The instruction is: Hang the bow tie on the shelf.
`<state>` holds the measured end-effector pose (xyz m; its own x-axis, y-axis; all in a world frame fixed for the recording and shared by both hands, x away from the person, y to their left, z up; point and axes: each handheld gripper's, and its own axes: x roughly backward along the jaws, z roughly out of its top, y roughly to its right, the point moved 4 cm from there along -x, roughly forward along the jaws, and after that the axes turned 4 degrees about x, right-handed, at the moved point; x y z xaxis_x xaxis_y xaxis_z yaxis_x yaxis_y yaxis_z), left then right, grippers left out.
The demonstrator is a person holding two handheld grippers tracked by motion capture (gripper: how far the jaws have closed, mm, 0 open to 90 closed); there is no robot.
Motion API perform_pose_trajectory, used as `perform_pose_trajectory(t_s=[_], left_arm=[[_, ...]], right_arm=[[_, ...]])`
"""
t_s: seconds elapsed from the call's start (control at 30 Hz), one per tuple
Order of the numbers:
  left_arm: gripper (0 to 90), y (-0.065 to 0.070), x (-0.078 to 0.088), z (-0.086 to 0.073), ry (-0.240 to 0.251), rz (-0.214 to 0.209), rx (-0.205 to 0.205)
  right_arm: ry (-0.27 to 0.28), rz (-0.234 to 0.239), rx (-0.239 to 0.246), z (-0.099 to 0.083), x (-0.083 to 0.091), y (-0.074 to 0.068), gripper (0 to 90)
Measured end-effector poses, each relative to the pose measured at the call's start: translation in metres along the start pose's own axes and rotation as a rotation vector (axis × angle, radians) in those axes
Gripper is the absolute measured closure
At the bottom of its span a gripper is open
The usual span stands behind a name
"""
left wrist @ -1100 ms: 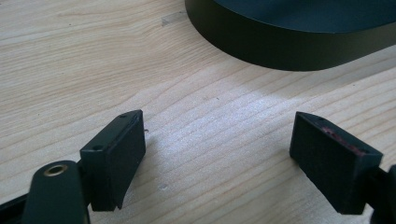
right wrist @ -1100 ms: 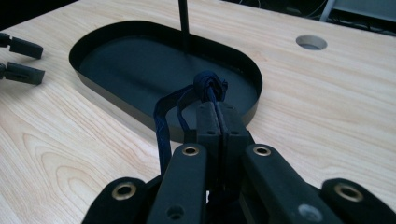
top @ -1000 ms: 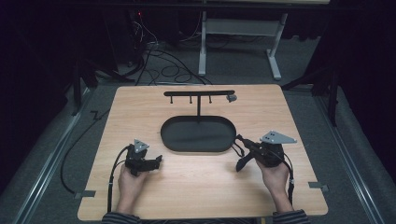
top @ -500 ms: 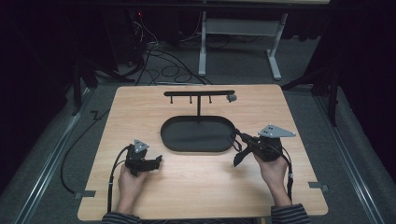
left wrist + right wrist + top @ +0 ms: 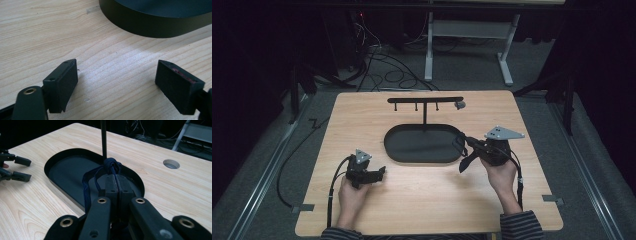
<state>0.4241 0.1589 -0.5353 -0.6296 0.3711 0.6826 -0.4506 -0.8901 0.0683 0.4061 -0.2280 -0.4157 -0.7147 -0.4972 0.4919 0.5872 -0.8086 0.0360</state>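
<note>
High view: the right gripper point(image 5: 468, 145) holds a dark strap point(image 5: 465, 161) over the tray point(image 5: 393, 145) rim — details too small. Left gripper view: left gripper point(image 5: 116, 82) gapes wide above bare table point(image 5: 37, 30), tray cut off. Right gripper view: jaws clamp the strap's knot — its tail is hidden beneath.

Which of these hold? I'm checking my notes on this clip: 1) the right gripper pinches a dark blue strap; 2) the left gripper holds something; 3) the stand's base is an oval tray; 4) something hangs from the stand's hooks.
1) True: the right gripper is shut on the dark blue strap.
2) False: the left gripper is open over the bare table.
3) True: the black oval tray carries the post.
4) False: the hooks on the stand's bar are bare.
</note>
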Motion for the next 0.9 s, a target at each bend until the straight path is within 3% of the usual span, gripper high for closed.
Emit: perform_pose_trajectory(t_s=[0.9], left_arm=[[18.7,0.0,0.0,0.0,0.001,0.0,0.001]], right_arm=[[0.023,0.002,0.0,0.027,-0.009,0.01,90.0]])
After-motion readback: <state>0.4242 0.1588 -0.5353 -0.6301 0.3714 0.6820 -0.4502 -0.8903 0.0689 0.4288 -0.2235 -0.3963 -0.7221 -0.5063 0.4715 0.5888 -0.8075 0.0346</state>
